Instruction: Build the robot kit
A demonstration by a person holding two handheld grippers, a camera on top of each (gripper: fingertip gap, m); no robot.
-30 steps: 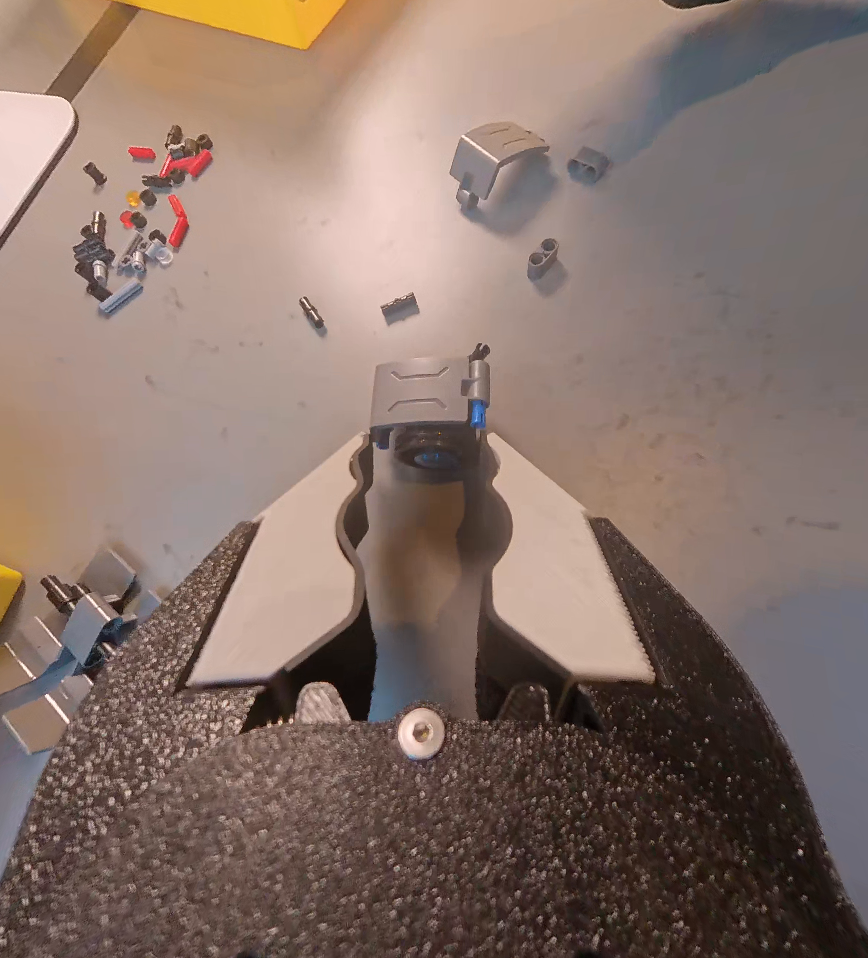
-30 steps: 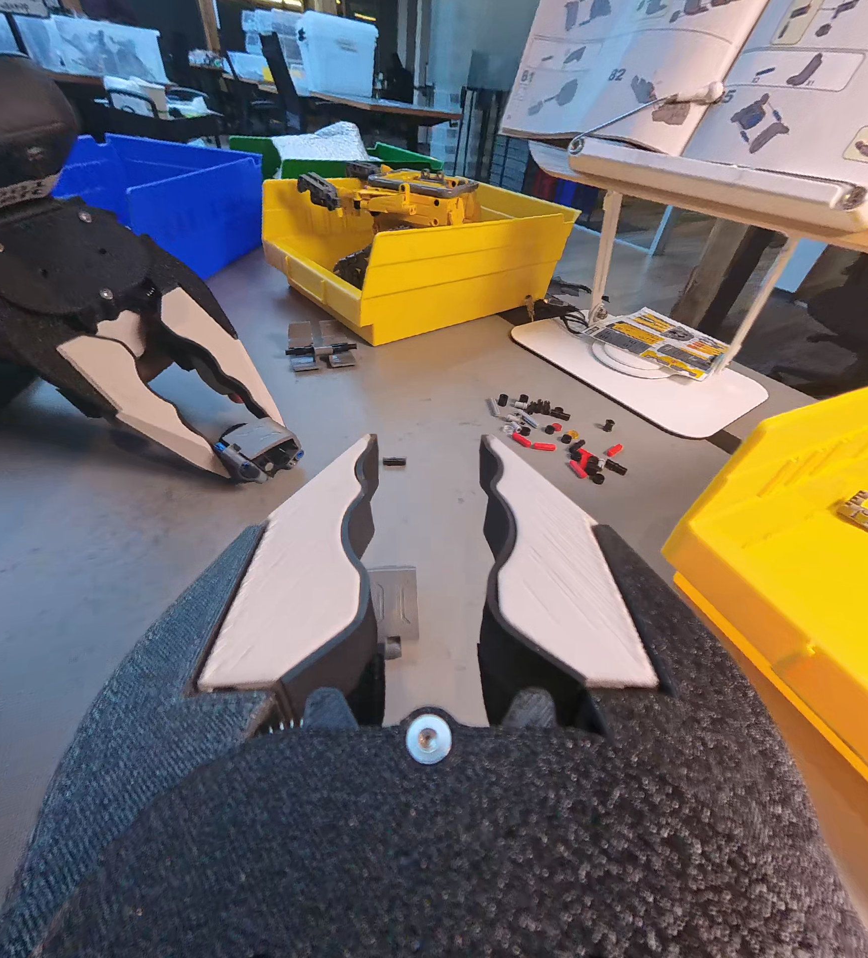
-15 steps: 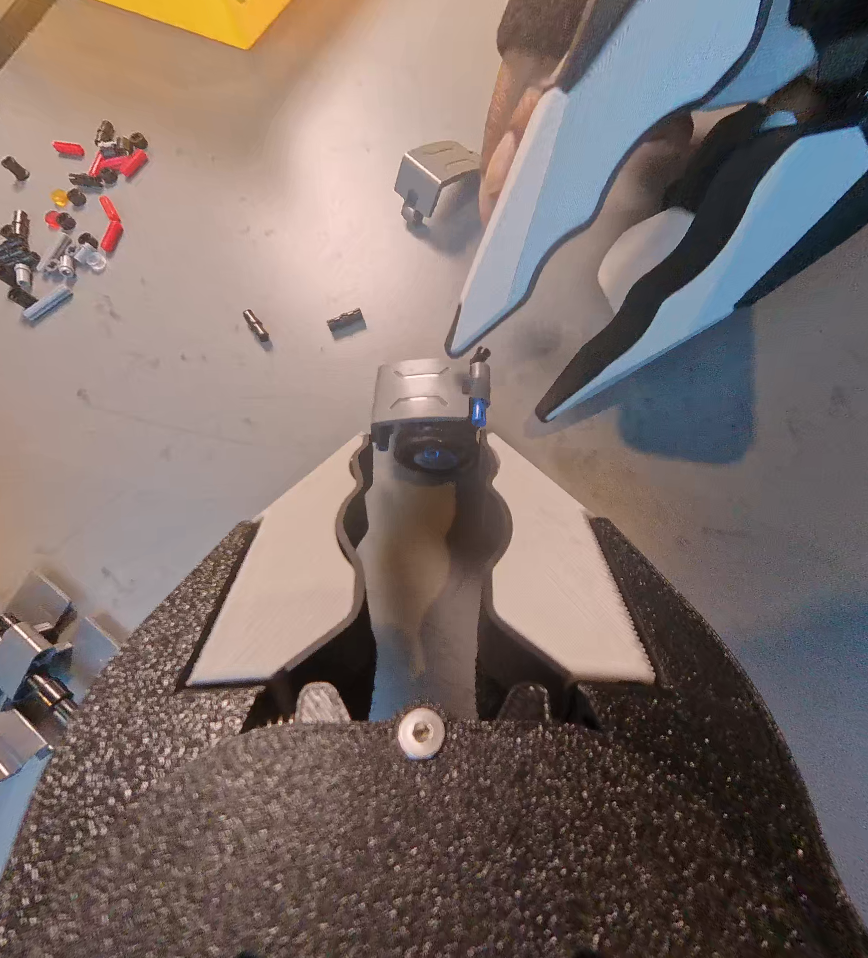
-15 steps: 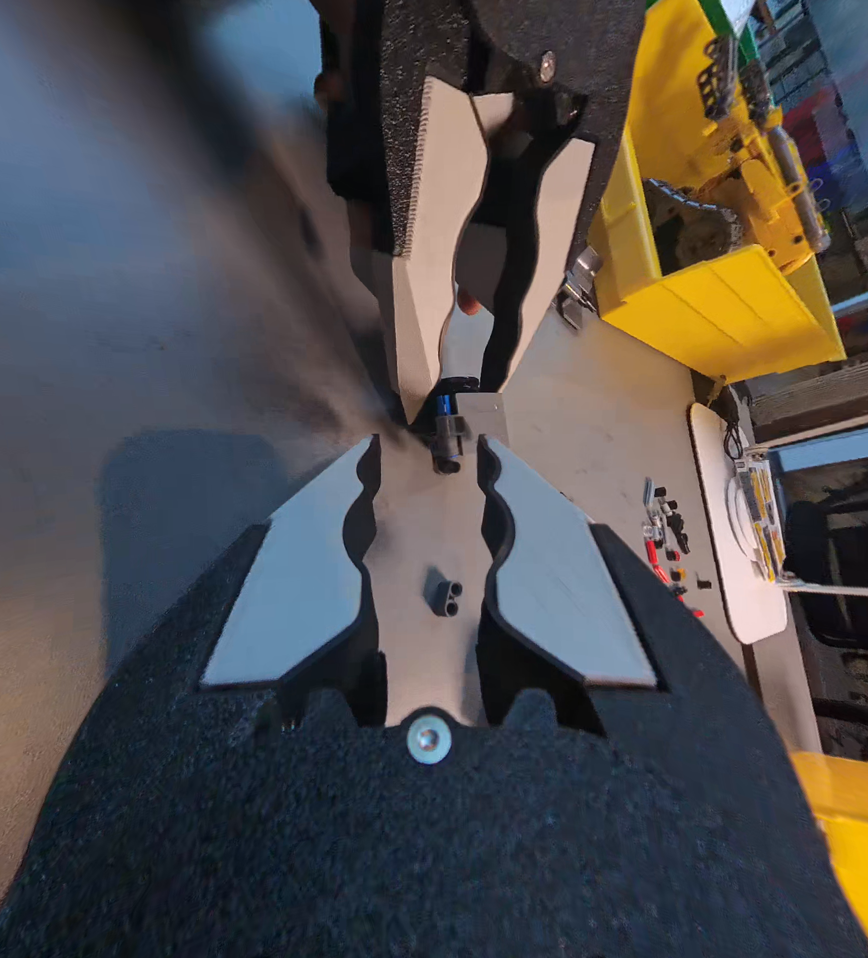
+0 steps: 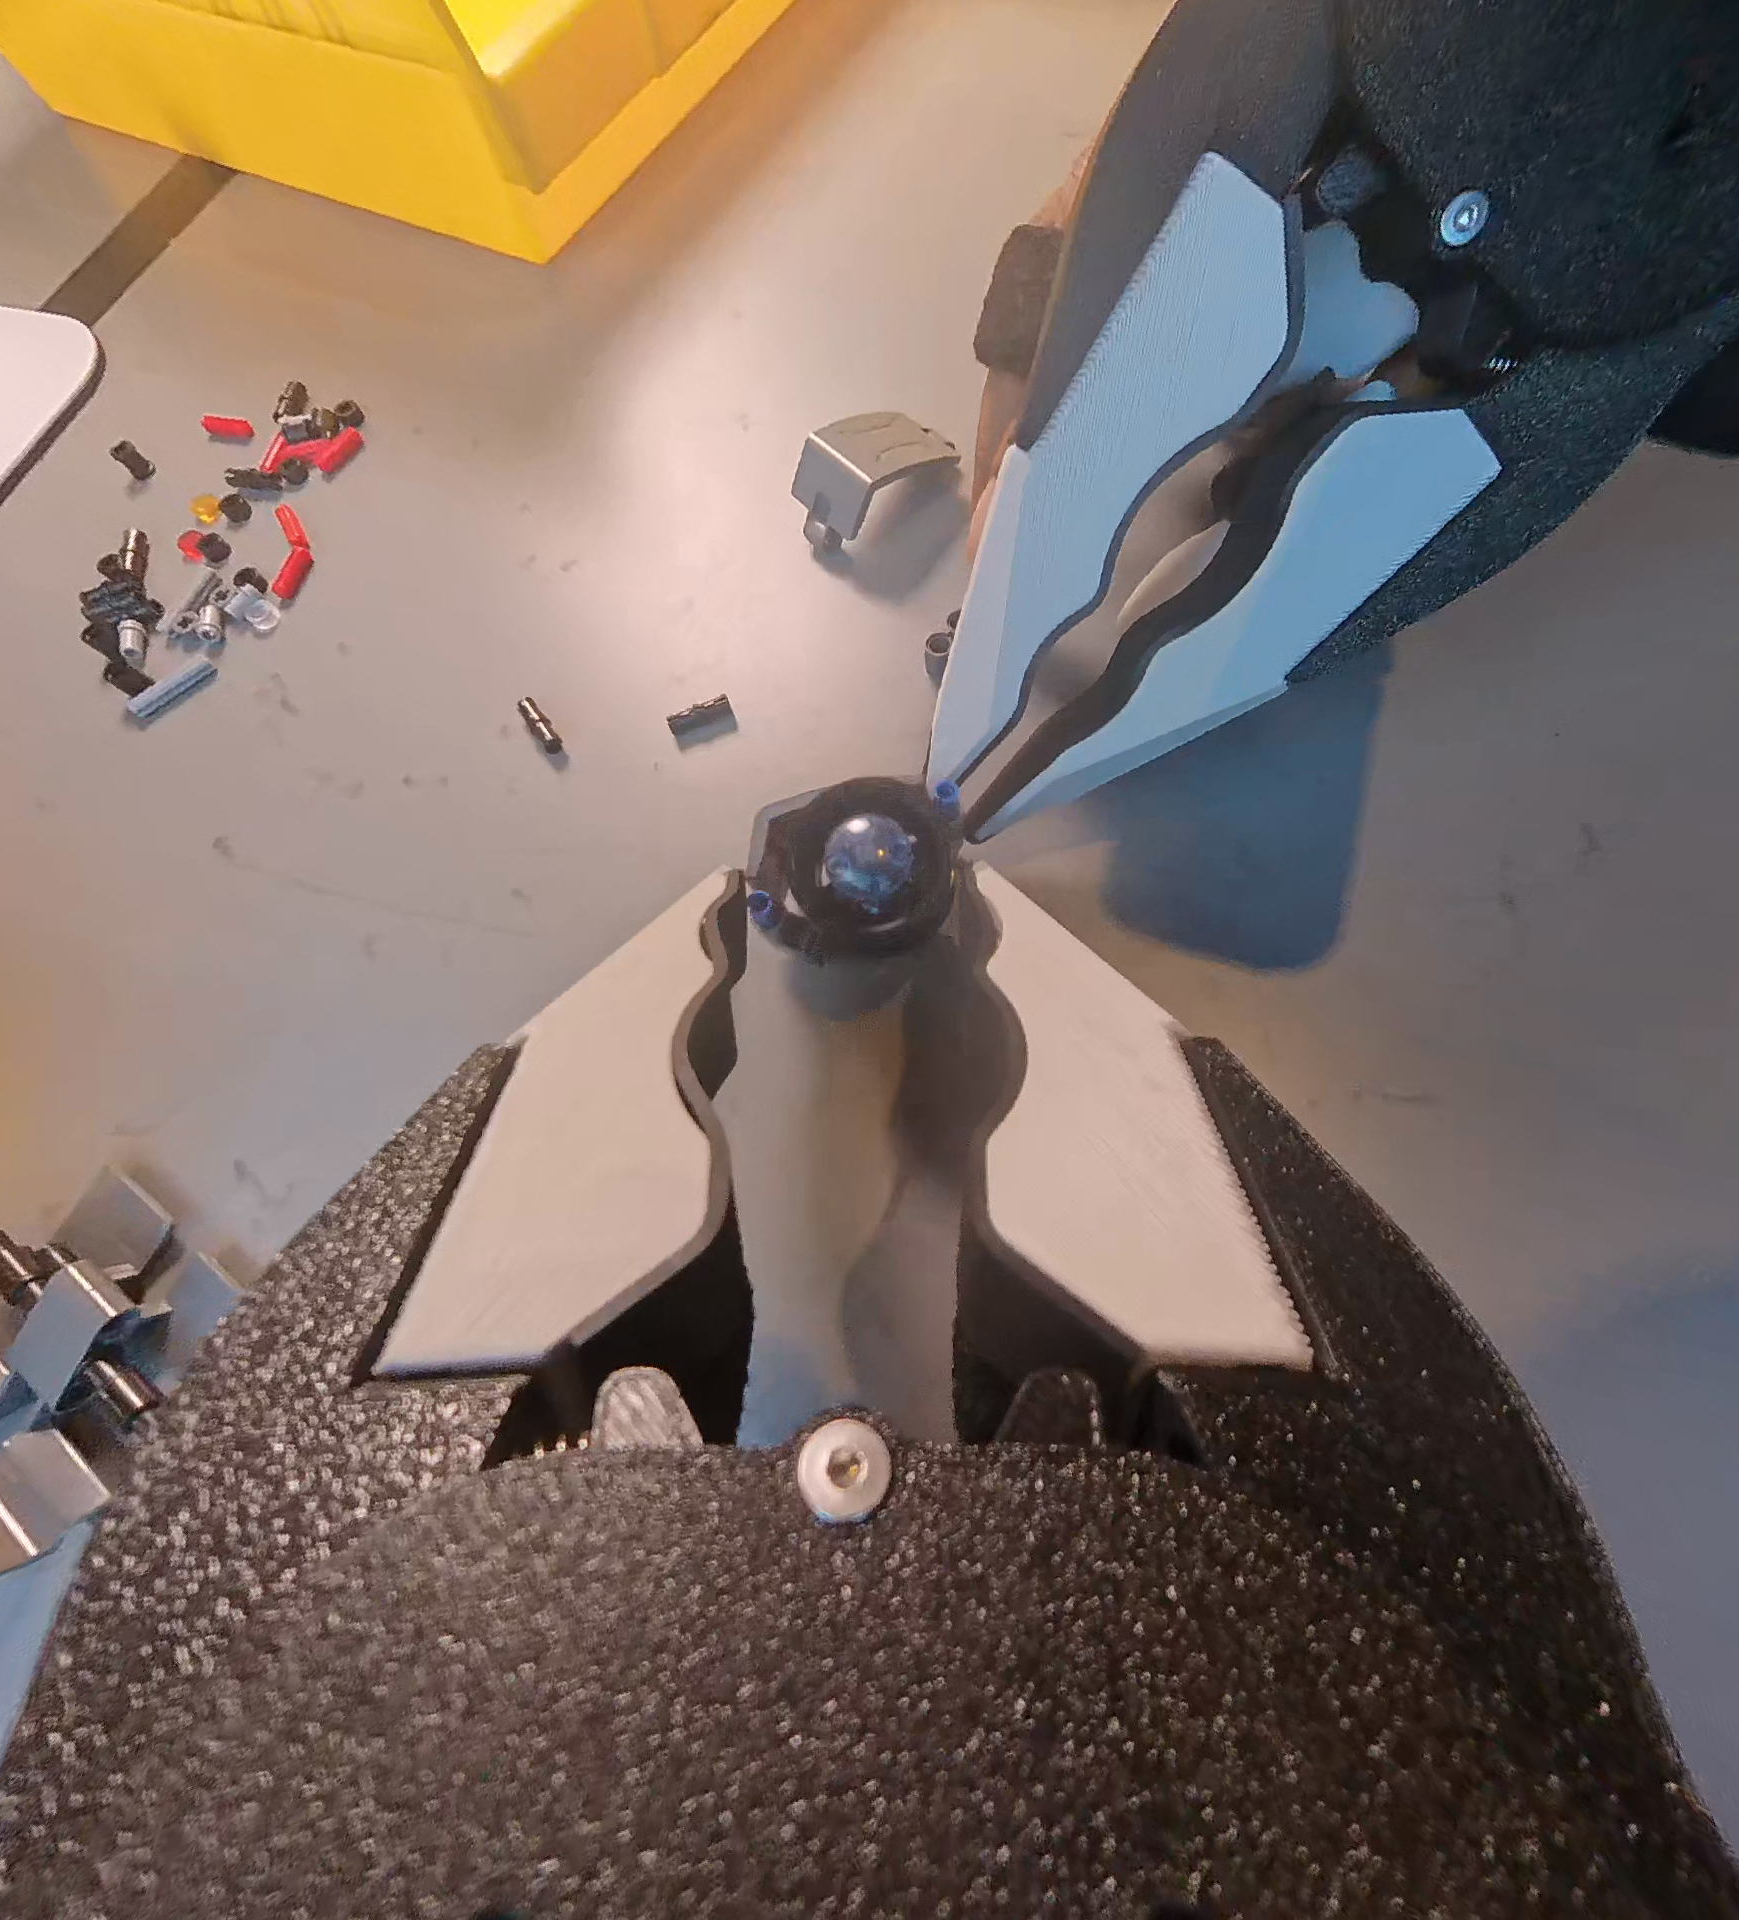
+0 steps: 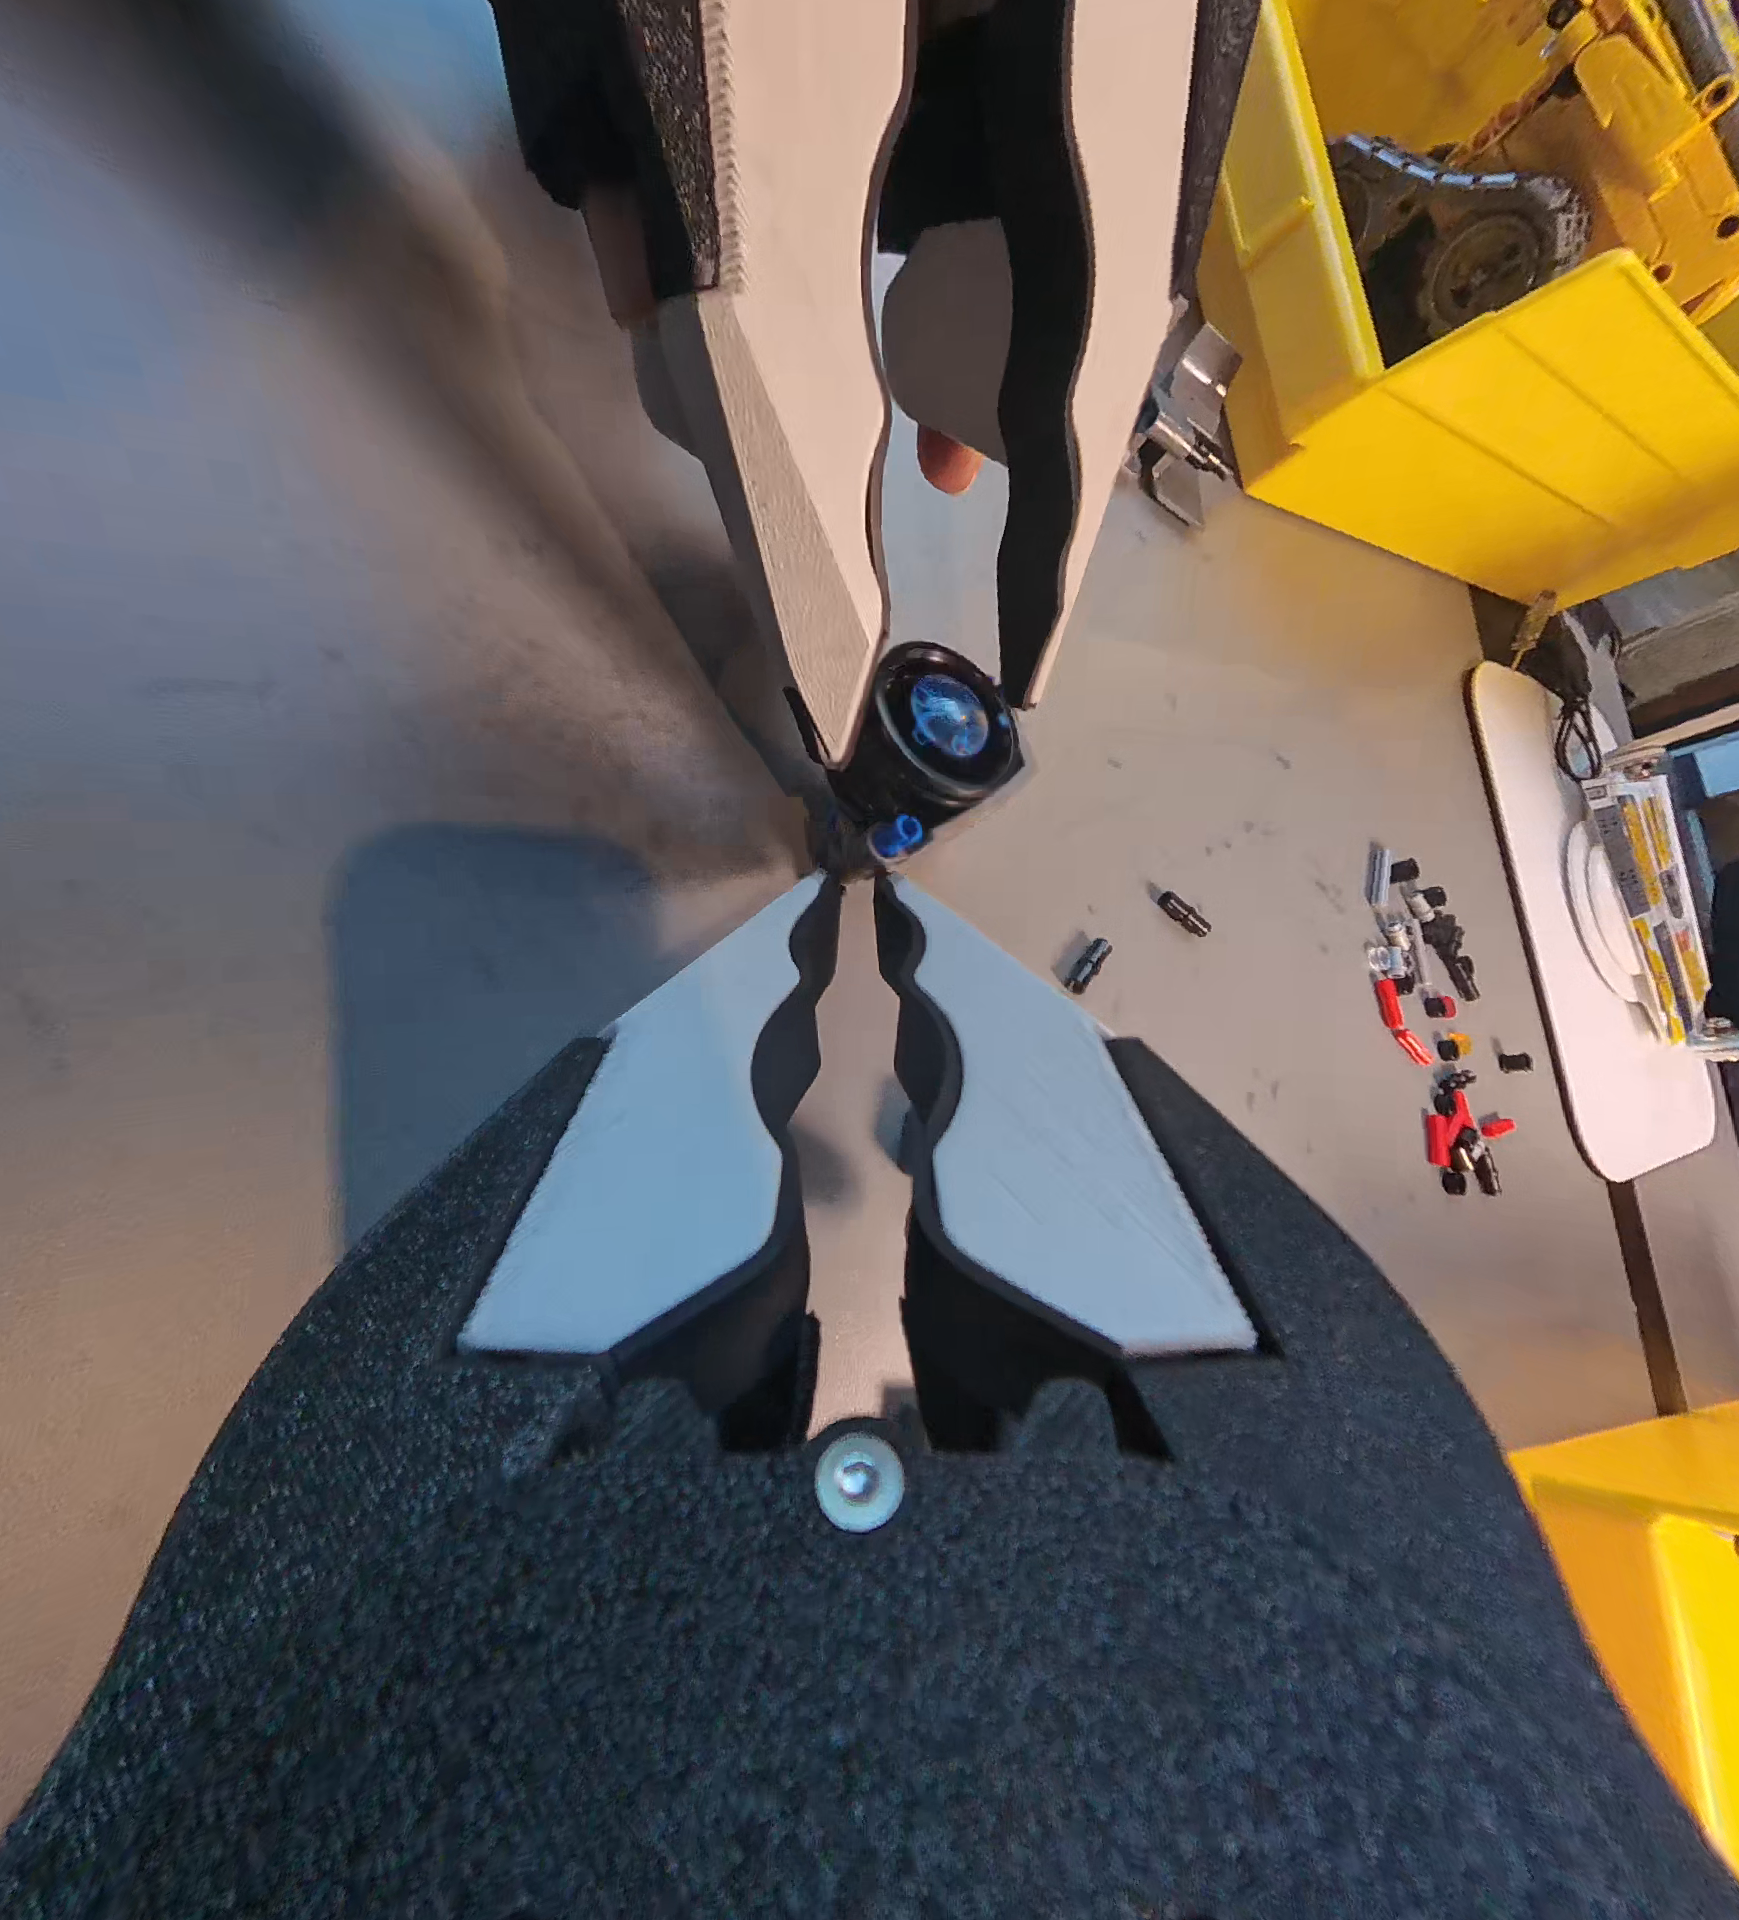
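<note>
The left hand-held gripper [image 5: 849,894] clamped a small black lens assembly [image 5: 860,868] above the table [image 5: 429,883]; the right hand-held gripper [image 6: 852,881], nearly closed, pinched its blue pin [image 6: 894,833]. Best held steady, squeezing the pin gently and squarely

Yellow bin [image 5: 345,114] cut off by frame; table's [image 6: 117,520] left side blurred.

Left tongs [image 5: 854,894] and right tongs [image 6: 852,881]: pale grey fingers, speckled black bodies; held lamp piece [image 5: 863,868]: black ring, bluish clear dome, blue pins; bench [image 5: 429,894]: grey; bin [image 6: 1530,436]: yellow; loose pins [image 5: 210,540]: red, black, grey.
</note>
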